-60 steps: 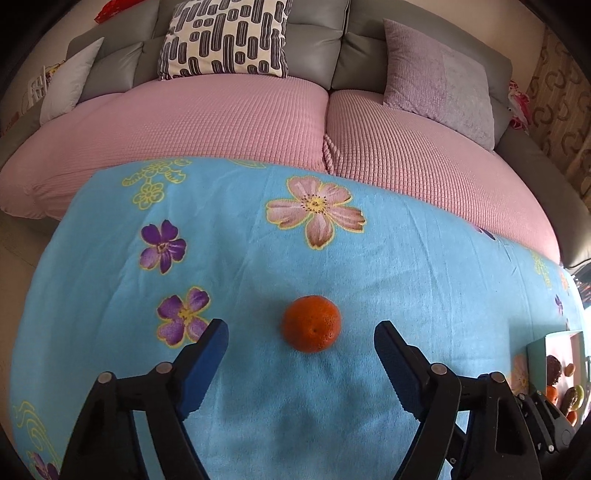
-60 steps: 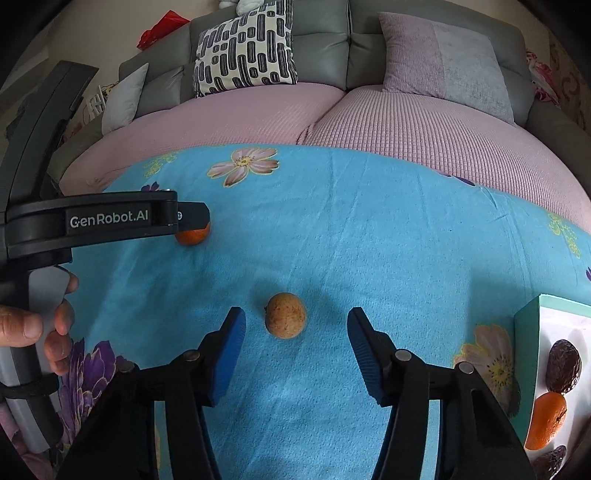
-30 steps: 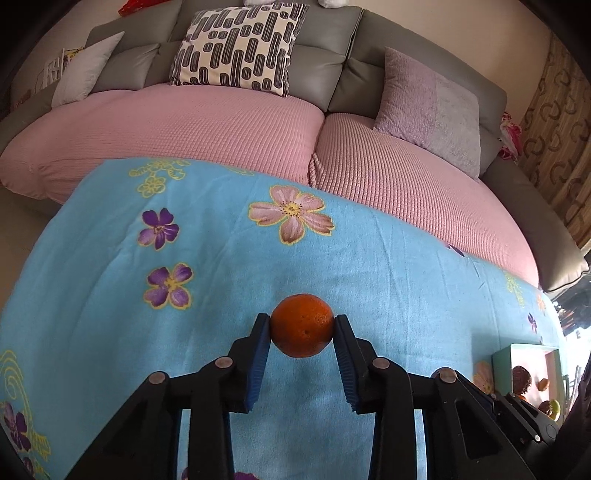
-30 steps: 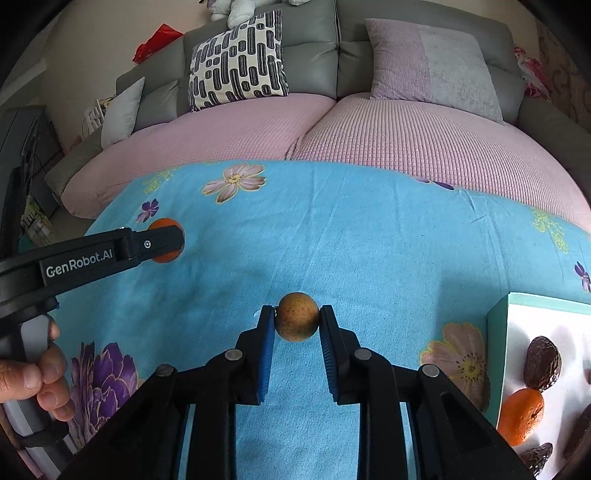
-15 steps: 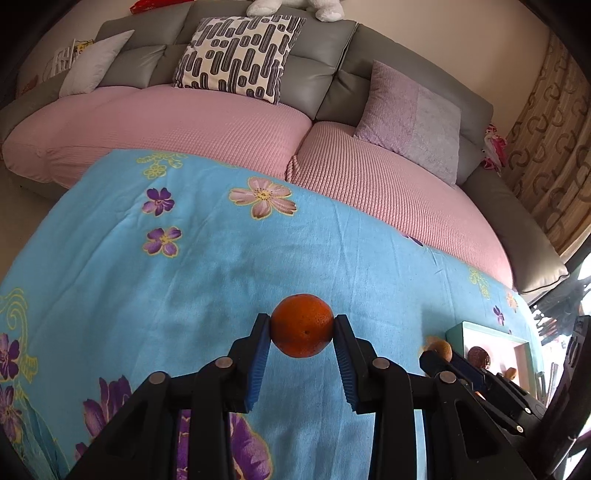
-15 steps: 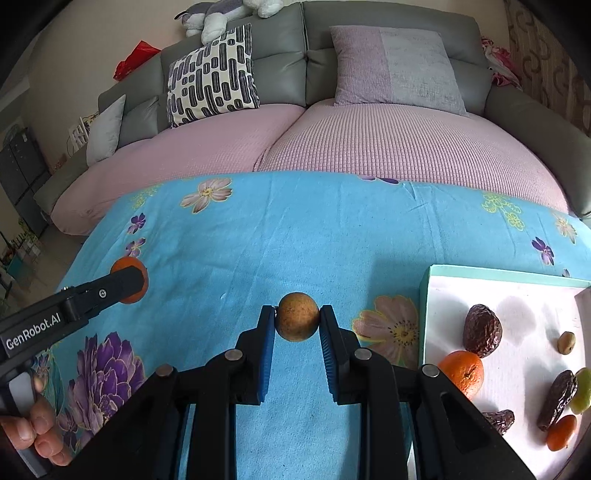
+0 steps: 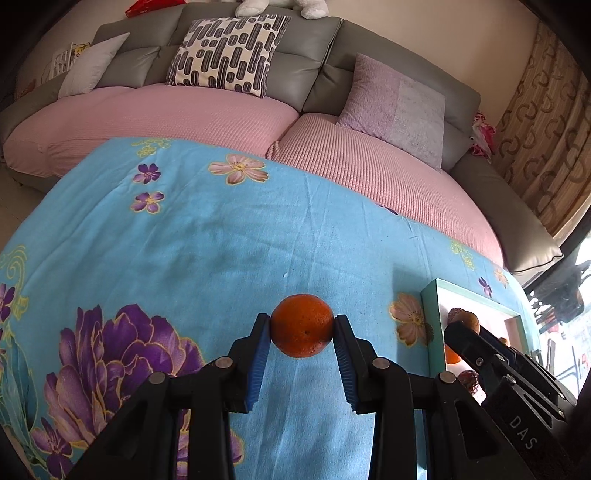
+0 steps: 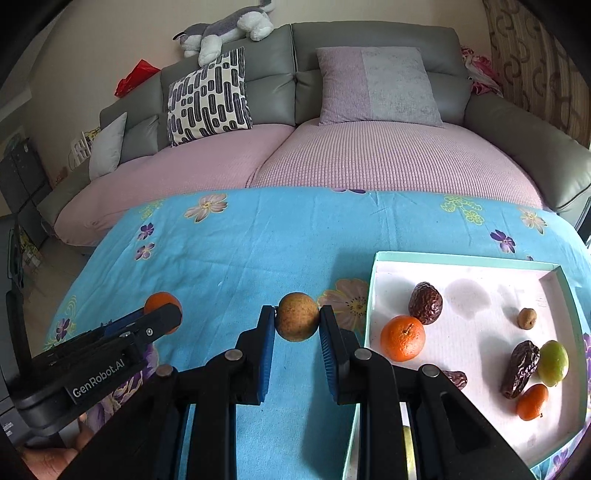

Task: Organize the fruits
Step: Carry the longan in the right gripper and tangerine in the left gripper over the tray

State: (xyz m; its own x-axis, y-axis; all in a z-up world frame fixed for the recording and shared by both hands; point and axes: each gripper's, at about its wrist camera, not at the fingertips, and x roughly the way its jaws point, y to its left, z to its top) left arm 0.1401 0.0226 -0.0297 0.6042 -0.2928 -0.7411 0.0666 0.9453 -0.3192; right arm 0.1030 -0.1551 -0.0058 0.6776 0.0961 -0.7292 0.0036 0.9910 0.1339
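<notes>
My left gripper (image 7: pixel 302 326) is shut on an orange tangerine (image 7: pixel 302 325), held above the blue flowered blanket (image 7: pixel 221 236). The same tangerine (image 8: pixel 159 300) shows at the left of the right wrist view, in the left gripper (image 8: pixel 162 317). A round tan-brown fruit (image 8: pixel 297 320) sits clamped in my right gripper (image 8: pixel 297 321), just left of the teal-rimmed white tray (image 8: pixel 373 291). In the tray lie a tangerine (image 8: pixel 402 336), dark wrinkled dates (image 8: pixel 425 302), a green fruit (image 8: pixel 553 362), a small orange fruit (image 8: pixel 532 401) and a small brown nut (image 8: pixel 526 317). The right gripper (image 7: pixel 461 326) also appears low at the right of the left wrist view.
Behind the blanket stands a grey sofa with pink seat covers (image 8: pixel 369 155), a patterned cushion (image 8: pixel 208 98), a lilac cushion (image 8: pixel 376 86) and a plush toy (image 8: pixel 225 27). A person's fingers (image 8: pixel 48 459) hold the left gripper's handle. A curtain (image 7: pixel 546 133) hangs at the right.
Both grippers closed on their fruits, the left on the tangerine and the right on the brown fruit, lifted them off the blanket and carried them right toward the tray.
</notes>
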